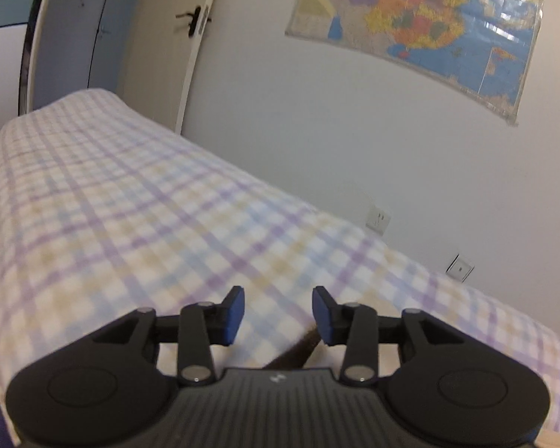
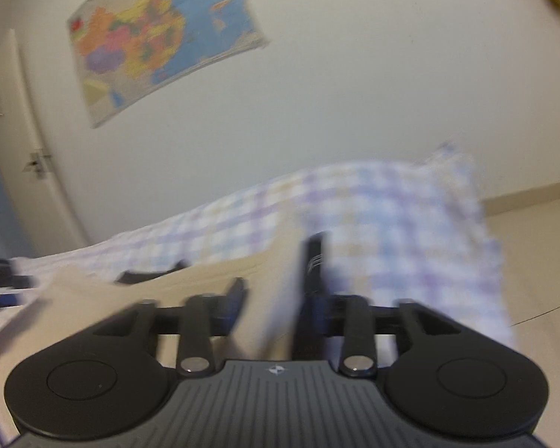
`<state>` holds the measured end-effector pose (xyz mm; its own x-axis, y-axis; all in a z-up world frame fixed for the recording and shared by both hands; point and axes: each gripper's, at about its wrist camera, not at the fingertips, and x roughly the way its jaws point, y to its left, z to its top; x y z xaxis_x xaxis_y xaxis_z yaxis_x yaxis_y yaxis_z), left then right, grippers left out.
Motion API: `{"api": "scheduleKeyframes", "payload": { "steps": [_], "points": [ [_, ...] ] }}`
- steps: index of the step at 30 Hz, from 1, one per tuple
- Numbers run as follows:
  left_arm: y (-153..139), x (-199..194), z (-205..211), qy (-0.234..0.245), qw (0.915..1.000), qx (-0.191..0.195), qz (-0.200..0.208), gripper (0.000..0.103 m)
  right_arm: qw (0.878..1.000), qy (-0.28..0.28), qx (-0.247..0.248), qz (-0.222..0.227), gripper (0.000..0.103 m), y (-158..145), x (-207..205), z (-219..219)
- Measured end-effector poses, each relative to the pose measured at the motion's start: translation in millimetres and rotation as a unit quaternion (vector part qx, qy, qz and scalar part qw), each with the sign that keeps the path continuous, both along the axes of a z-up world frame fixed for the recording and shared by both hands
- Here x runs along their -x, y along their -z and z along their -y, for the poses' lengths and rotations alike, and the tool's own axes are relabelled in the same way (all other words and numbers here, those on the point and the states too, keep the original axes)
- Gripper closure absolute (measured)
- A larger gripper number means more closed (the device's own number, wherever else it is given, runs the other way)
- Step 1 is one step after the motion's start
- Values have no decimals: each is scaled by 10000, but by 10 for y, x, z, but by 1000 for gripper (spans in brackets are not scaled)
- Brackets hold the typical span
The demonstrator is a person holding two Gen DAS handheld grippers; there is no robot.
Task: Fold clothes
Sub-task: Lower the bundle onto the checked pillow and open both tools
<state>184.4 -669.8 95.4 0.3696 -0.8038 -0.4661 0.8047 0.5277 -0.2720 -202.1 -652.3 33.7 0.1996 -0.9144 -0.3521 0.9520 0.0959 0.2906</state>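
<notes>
Judging by how it drapes, the beige garment [image 2: 212,283] is light, limp cloth that will sag and slide wherever it is not supported. It lies on the near part of the bed [image 1: 130,201], over the checked sheet, and in the right wrist view a fold of it rises between the fingers of the right gripper [image 2: 276,298]. Those fingers stand apart; the blur hides whether their pads press the cloth, so a real grip cannot be told. A dark strap or trim [image 2: 313,261] runs up beside the fold.

The left gripper [image 1: 279,315] hovers over the sheet with its blue-padded fingers [image 1: 233,317] apart and nothing clamped; a dark strip [image 1: 295,351] shows below them.

A hem or corner looks like the best hold, pinched through both layers, with the two grippers well apart so the edge stays taut.
</notes>
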Motion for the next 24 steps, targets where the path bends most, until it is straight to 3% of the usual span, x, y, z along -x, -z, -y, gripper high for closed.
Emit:
{"api": "scheduleKeyframes", "payload": {
  "steps": [4,8,12,18,22,24],
  "points": [
    [-52,179,-289,324,9987,362,154,58,9993,33,332,173,53,-141,106,-106],
    [74,481,-412,789,9950,419,445,58,9968,-531,596,94,53,-270,-114,-321],
    [334,589,-437,872,9940,110,650,58,9946,-936,442,-125,53,-198,-368,-425],
    [698,400,-389,731,9967,13,355,59,9959,-548,-422,-581,54,107,-506,-206],
    [727,448,-292,732,9953,-255,573,58,9922,-474,-459,-1061,54,183,-660,-193],
    [665,459,-290,699,9953,-341,580,58,9929,-434,-406,-1035,54,135,-664,-235]
  ]
}}
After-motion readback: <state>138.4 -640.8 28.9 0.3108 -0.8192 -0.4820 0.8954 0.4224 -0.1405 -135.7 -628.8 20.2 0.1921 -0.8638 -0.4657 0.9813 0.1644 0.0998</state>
